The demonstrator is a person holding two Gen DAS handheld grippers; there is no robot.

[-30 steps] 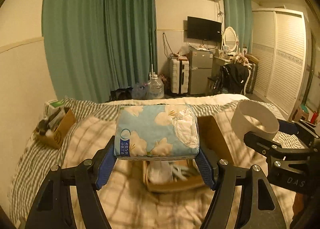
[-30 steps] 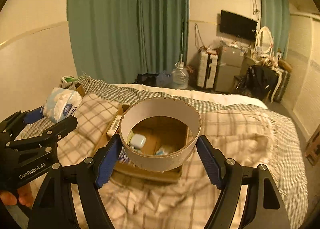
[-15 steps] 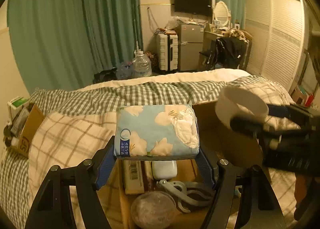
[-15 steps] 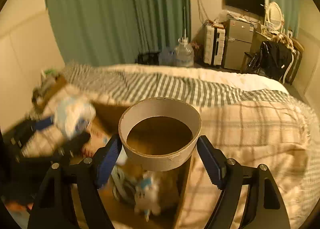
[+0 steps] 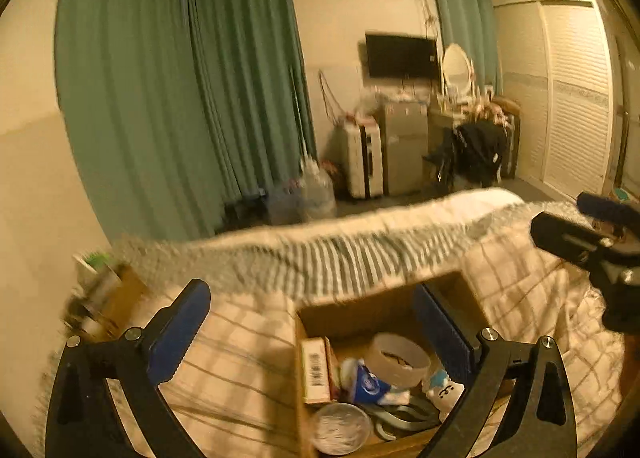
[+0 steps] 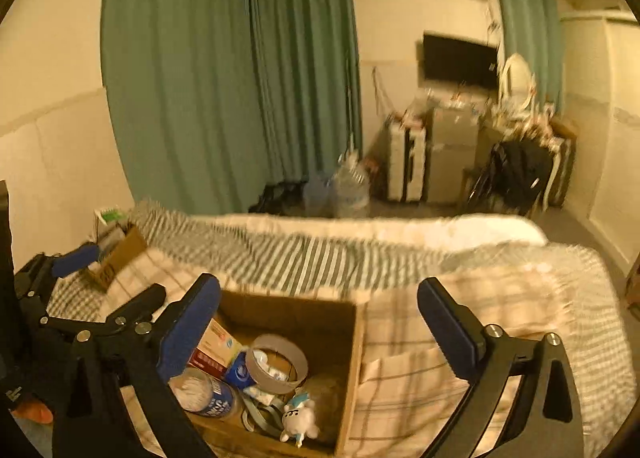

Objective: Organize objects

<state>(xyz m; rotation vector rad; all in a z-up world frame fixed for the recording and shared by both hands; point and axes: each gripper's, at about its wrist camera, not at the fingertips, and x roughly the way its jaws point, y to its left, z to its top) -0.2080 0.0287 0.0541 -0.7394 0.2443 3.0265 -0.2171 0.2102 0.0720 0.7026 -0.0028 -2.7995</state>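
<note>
both loads gone since 0.5 s ago: left gripper (image 5: pixel 316 322) was pinching the floral tissue pack, right gripper (image 6: pixel 320 312) the cardboard ring; now both stand spread wide and empty above the cardboard box (image 6: pixel 352 342), and both views look pulled back, blurred with motion.

ring (image 6: pixel 277 363) now sits in the box, tilted, resting on the clutter. tissue pack: cannot pick it out for certain; a blue-white wrapper (image 5: pixel 370 384) under the ring may be it.

near: box is thin corrugated card, open top, packed: clear round tub (image 6: pixel 206 392) with a blue label, small carton (image 6: pixel 216 344) leaning on the left wall, small white plush figure (image 6: pixel 299 420) near the front edge, grey strap loops. ring is a stiff, thin-walled paper cylinder, easily dented.

risks, my read:
- box sits on soft plaid quilt (image 6: pixel 460 338), so pushing one side could tip it.
- ring only rests on loose stuff, so a nudge could roll it out.
- left fingers hang right over the box wall and could snag on it.

mid: second smaller box (image 6: pixel 116 254) at the bed's far left, striped blanket behind.

far: green curtains (image 6: pixel 224 70), water jug, fridge, wall tv.
</note>
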